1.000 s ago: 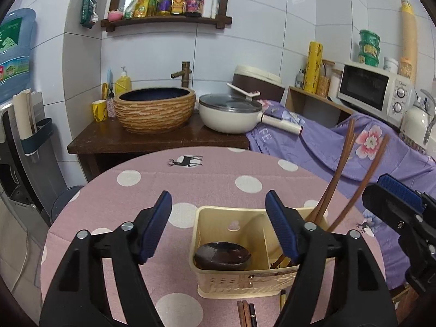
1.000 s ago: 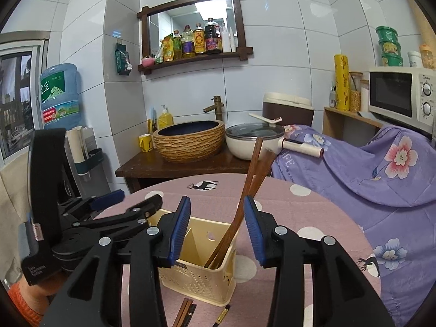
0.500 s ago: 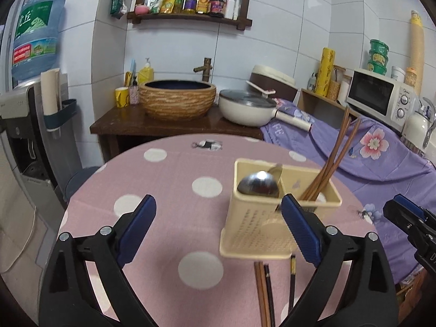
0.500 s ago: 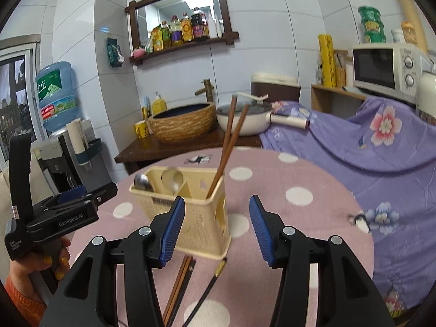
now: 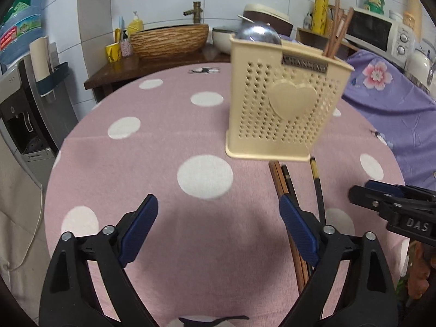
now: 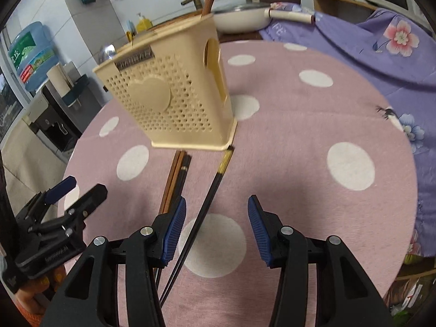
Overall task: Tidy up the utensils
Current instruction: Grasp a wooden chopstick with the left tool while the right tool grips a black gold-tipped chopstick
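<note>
Left wrist view shows the left tongs spread wide over bare pink cloth, their jaws closing a little with nothing between them. The right tongs are half spread, closing slightly too, with the black chopsticks lying on the table between the blue pads but unpinched (released, then, on both sides). Just beside those lie the brown chopsticks. Beyond them, near the table's middle, stands the cream utensil holder, with wooden chopsticks and a steel spoon upright inside. Farther off sit a woven basin and a microwave.
</note>
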